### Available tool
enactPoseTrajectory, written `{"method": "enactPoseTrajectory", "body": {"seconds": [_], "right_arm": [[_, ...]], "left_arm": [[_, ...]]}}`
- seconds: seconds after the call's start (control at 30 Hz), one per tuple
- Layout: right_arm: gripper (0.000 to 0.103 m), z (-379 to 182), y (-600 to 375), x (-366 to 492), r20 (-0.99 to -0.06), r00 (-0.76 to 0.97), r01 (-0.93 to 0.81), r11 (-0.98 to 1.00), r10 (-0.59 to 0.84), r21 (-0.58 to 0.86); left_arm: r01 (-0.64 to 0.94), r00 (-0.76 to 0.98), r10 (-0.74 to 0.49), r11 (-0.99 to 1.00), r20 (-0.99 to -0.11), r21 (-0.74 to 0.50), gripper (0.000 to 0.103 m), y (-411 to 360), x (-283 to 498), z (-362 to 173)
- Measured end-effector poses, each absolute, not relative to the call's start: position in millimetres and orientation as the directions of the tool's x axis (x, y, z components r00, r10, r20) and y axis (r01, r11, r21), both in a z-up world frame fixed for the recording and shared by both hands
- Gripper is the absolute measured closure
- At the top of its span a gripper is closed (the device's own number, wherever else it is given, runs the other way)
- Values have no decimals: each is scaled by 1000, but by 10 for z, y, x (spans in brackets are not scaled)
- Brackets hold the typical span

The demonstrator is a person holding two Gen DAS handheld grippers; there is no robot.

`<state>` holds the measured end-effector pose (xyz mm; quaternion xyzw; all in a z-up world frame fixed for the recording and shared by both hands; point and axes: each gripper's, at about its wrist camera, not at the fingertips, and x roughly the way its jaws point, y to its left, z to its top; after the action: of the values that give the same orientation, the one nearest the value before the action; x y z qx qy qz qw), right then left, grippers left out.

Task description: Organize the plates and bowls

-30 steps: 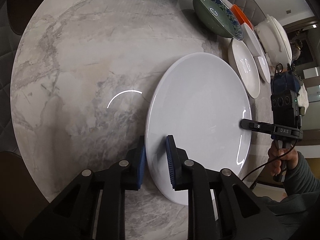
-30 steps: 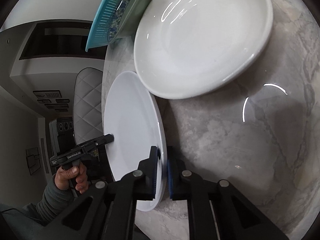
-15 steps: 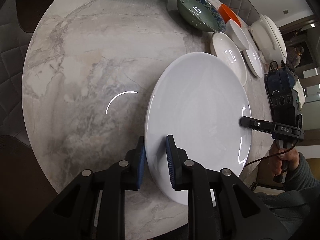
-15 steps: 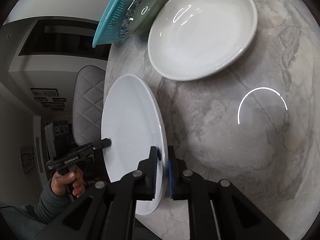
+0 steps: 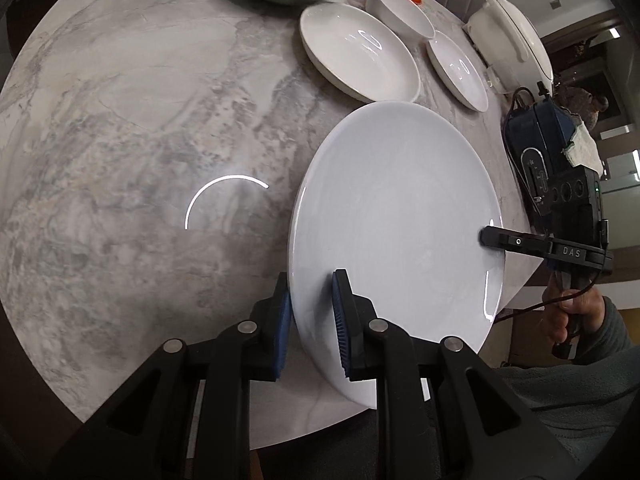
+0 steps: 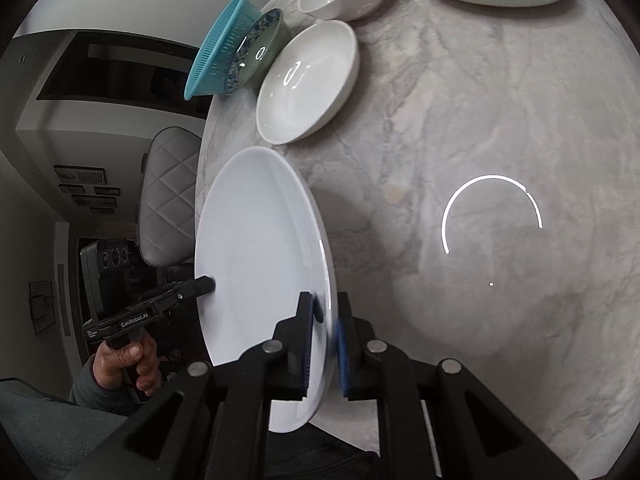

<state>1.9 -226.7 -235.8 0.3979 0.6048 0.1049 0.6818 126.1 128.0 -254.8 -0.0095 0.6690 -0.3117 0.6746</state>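
Fingers of both the left gripper (image 5: 311,328) and right gripper (image 6: 325,346) clamp one white dinner plate (image 5: 396,232) above the marble table (image 5: 140,128); a quilted chair (image 6: 168,196) stands left, the teal colander (image 6: 218,50) partly cut off.

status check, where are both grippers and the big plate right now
Left gripper and right gripper both shut on large flat white plate, opposite rims. Plate tilted above marble table. White shallow bowl ahead.

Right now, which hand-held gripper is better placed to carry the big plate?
Neither alone: the left hand-held gripper and right hand-held gripper pinch opposite rims of the large round white plate.
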Motion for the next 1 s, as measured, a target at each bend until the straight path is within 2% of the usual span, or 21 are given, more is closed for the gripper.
{"method": "enactPoseTrajectory", "body": {"seconds": [0.2,0.53,0.9,1.0], "right_arm": [[89,-2561,-2672,-114,-751,203,317,683,628,658],[88,-2849,-2786,1,-742,134,242,704,657,668],[87,-2768,-2623,-35,-786,137,142,773,603,618],[84,-2730,-2591,-111,-804,165,128,796,571,591]], "left_arm": [[357,-88,-410,838,-908,-413,85,882,969,-2762],[305,-46,-373,878,-927,-368,84,558,771,-2896],[337,-23,-364,874,-931,-350,82,682,763,-2944],[351,-6,-388,862,-922,-365,82,757,813,-2871]]}}
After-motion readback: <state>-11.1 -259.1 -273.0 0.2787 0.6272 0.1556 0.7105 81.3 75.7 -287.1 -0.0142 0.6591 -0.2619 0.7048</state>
